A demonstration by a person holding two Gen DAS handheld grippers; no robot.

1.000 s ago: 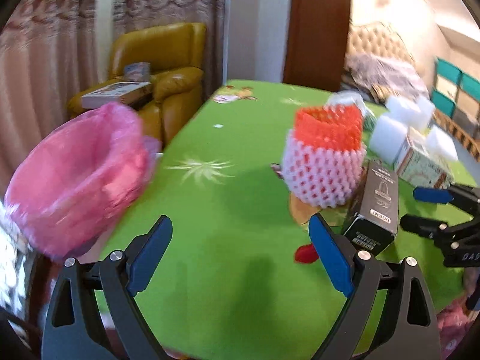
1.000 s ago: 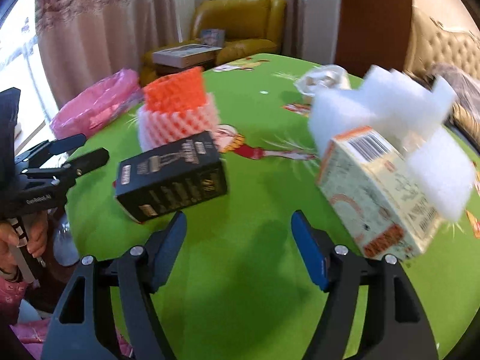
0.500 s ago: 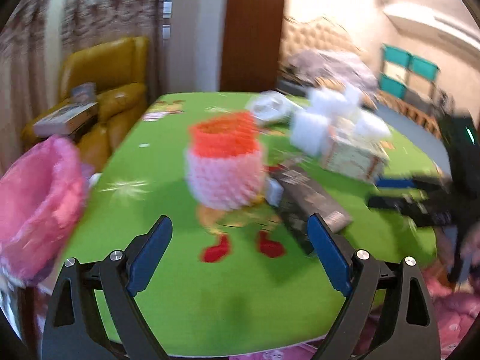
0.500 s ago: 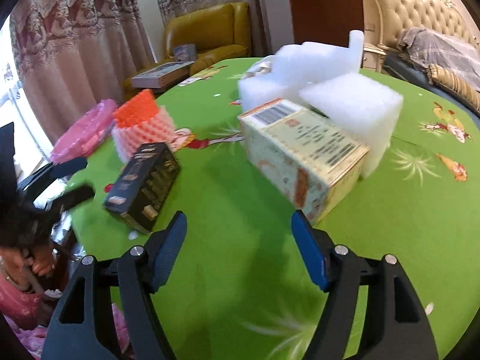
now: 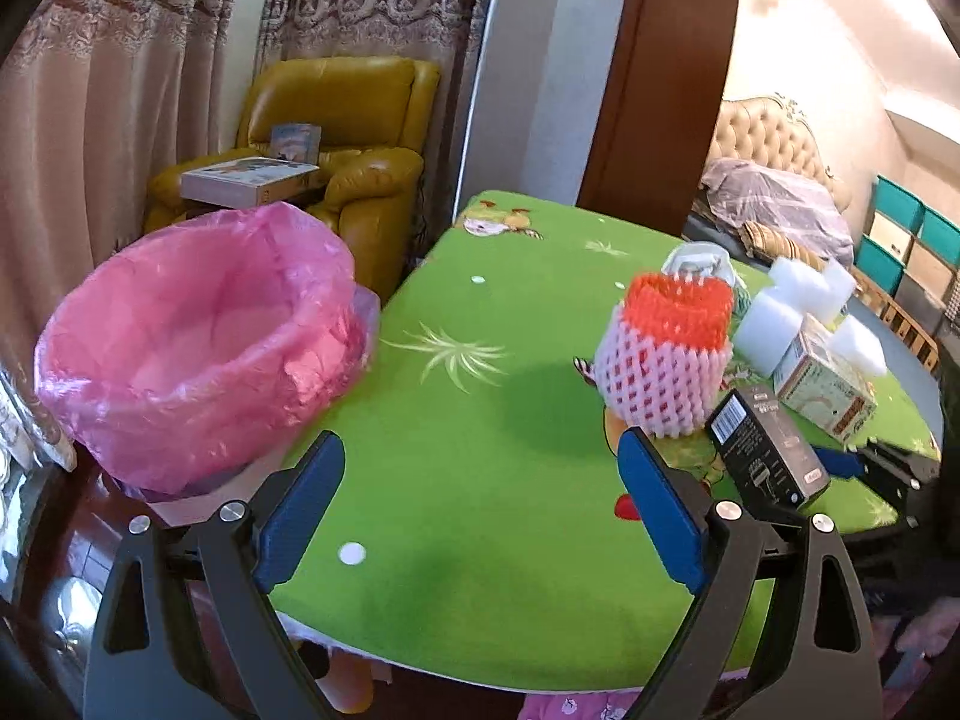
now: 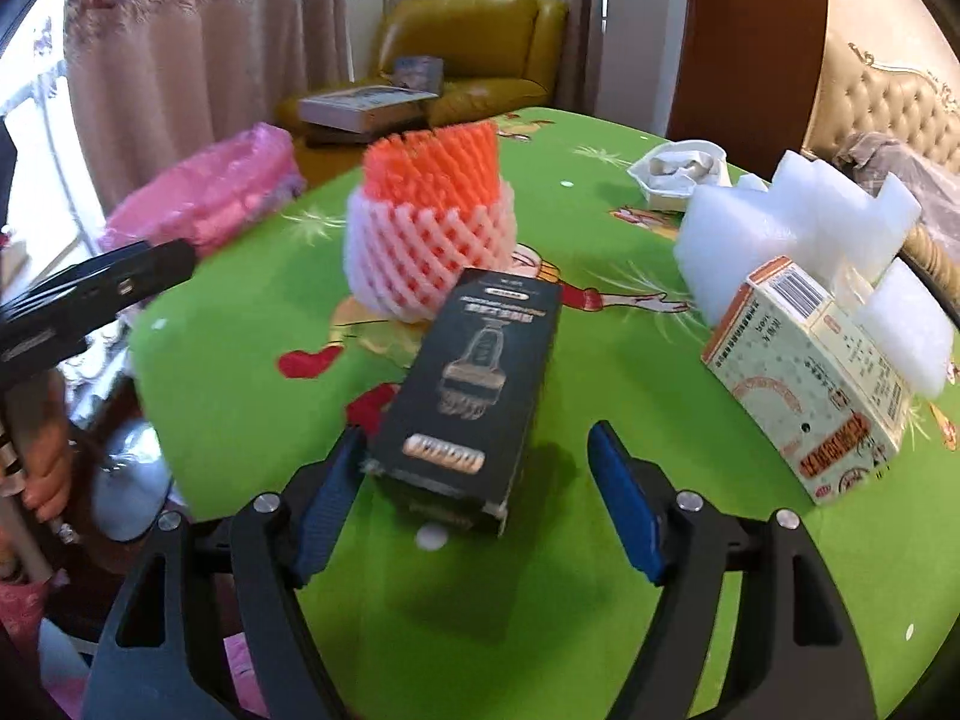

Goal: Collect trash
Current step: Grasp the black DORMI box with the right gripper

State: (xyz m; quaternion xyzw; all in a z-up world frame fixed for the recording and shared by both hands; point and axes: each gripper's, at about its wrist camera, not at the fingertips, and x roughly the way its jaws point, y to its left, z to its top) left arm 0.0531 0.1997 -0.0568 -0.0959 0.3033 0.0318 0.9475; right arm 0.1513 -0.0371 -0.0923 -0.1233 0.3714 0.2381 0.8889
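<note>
A bin lined with a pink bag [image 5: 198, 348] stands off the table's left edge; it also shows in the right wrist view [image 6: 210, 198]. On the green table [image 5: 480, 480] lie orange-and-white foam fruit nets [image 5: 666, 354] [image 6: 432, 234], a black box [image 5: 768, 450] [image 6: 474, 396], a patterned carton [image 5: 822, 384] [image 6: 804, 372] and white foam blocks [image 5: 798, 306] [image 6: 798, 228]. My left gripper [image 5: 480, 516] is open and empty over the table's near edge. My right gripper [image 6: 480, 504] is open, with its jaws on either side of the black box's near end.
A white crumpled tray [image 6: 684, 171] lies farther back on the table. A yellow armchair [image 5: 336, 150] with books stands behind the bin, by the curtains. A bed [image 5: 774, 204] is at the right. The left gripper's body [image 6: 90, 294] shows at the left of the right wrist view.
My left gripper swung back left, bringing the pink bin into fuller view. My right gripper turned from the patterned carton toward the black box and closed in on it.
</note>
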